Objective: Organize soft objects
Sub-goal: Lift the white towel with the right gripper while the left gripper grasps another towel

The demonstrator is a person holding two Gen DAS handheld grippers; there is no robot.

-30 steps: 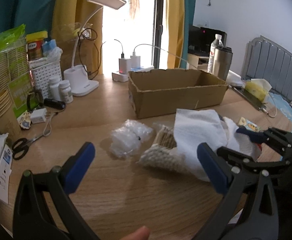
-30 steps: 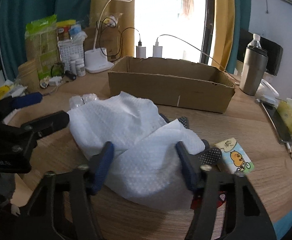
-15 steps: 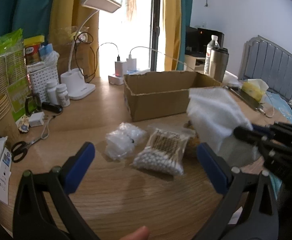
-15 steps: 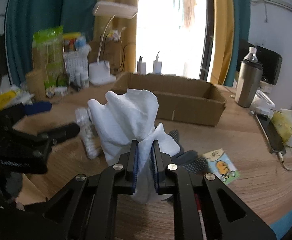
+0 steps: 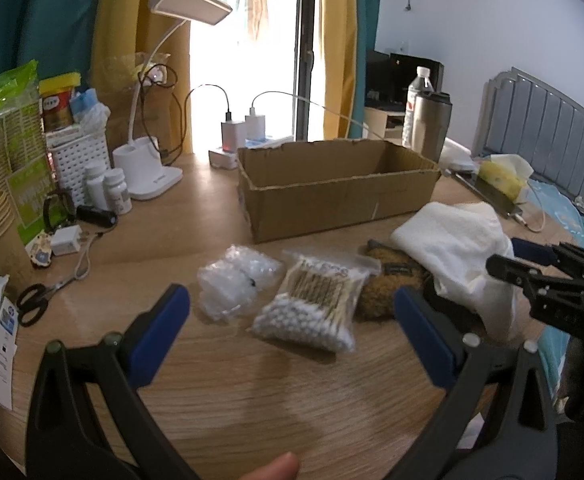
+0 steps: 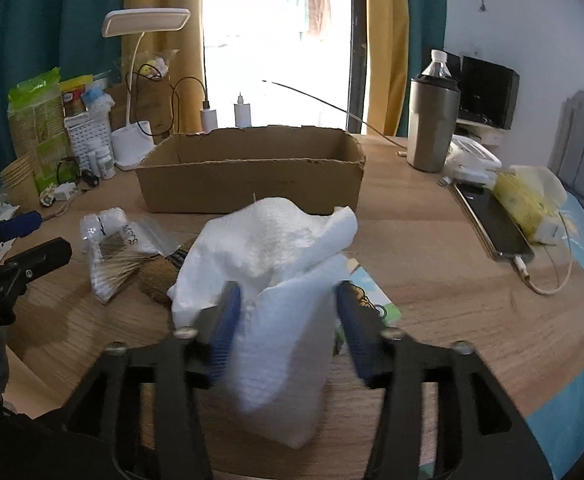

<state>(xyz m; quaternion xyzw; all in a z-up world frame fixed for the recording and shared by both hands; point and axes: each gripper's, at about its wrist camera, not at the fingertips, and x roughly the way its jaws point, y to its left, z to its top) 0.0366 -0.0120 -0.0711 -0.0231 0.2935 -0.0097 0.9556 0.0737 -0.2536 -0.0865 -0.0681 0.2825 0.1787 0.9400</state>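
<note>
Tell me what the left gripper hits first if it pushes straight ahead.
Probably the bag of cotton swabs, lying on the table just past the left gripper and its open jaws; depth is uncertain.

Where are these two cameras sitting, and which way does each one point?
Left wrist: rides on the left gripper, looking across the desk at the cotton swab bag; its open blue fingers and a fingertip show.
Right wrist: rides on the right gripper, facing the cardboard box; the white cloth sits between its parted fingers.
Shared: box, cloth, swabs, desk lamp, and each view catches the other gripper at its edge.
</note>
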